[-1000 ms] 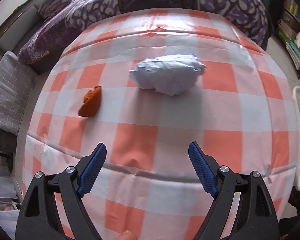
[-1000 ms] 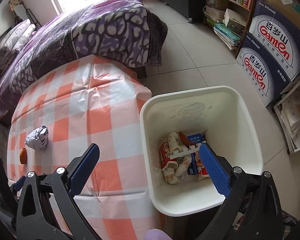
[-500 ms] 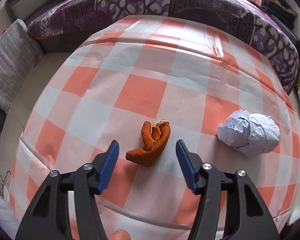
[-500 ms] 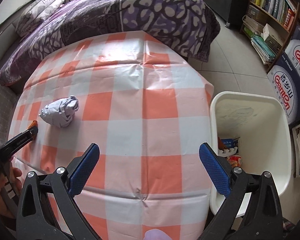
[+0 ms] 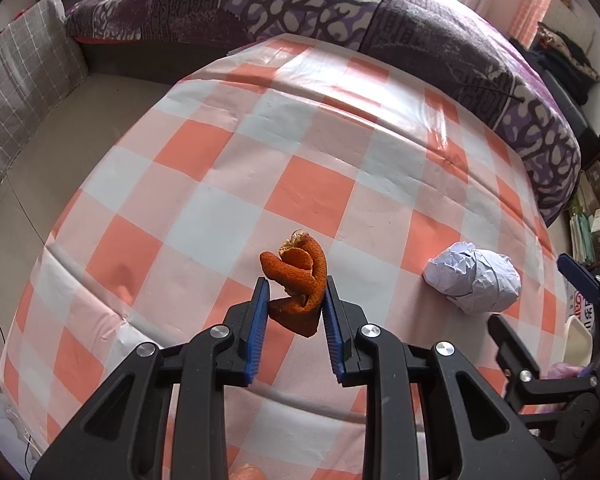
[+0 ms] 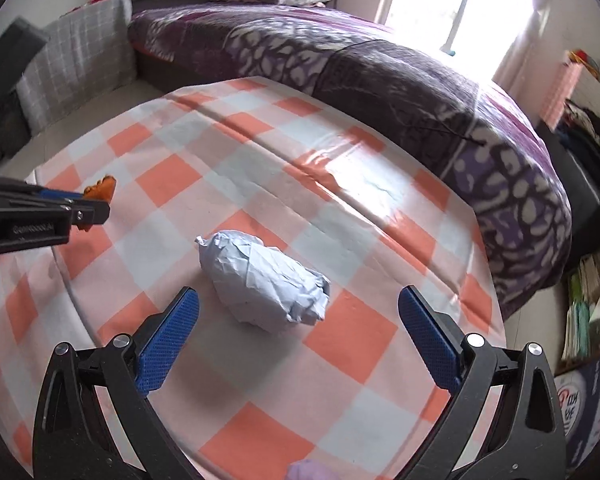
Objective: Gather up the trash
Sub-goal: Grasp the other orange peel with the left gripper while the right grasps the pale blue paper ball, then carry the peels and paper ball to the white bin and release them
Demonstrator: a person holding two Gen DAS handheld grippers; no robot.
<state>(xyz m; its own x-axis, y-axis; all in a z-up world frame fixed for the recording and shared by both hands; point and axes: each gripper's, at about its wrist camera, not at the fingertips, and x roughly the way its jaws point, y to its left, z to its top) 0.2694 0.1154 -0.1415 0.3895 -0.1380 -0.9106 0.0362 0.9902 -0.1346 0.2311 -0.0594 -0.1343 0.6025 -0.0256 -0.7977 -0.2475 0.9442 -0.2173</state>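
A curled orange peel (image 5: 296,264) sits between the blue pads of my left gripper (image 5: 295,280), whose jaws are closing and press on both its sides just above the checked tablecloth (image 5: 300,180). The right wrist view shows that gripper (image 6: 88,208) at the left edge with the peel (image 6: 100,190) sticking out of its tip. A crumpled ball of pale paper (image 5: 474,280) lies to the right of the peel. My right gripper (image 6: 298,292) hangs open over that paper ball (image 6: 266,280), with its fingers wide on either side and not touching it.
A bed with a purple patterned blanket (image 5: 380,28) runs along the table's far side. A grey checked cushion (image 5: 20,92) lies at the left. The white bin's rim (image 5: 576,344) shows past the table's right edge, with bookshelves (image 6: 588,316) behind.
My left gripper swung left from the paper ball to the orange peel and shut on it. My right gripper came away from the white bin and now hangs over the paper ball.
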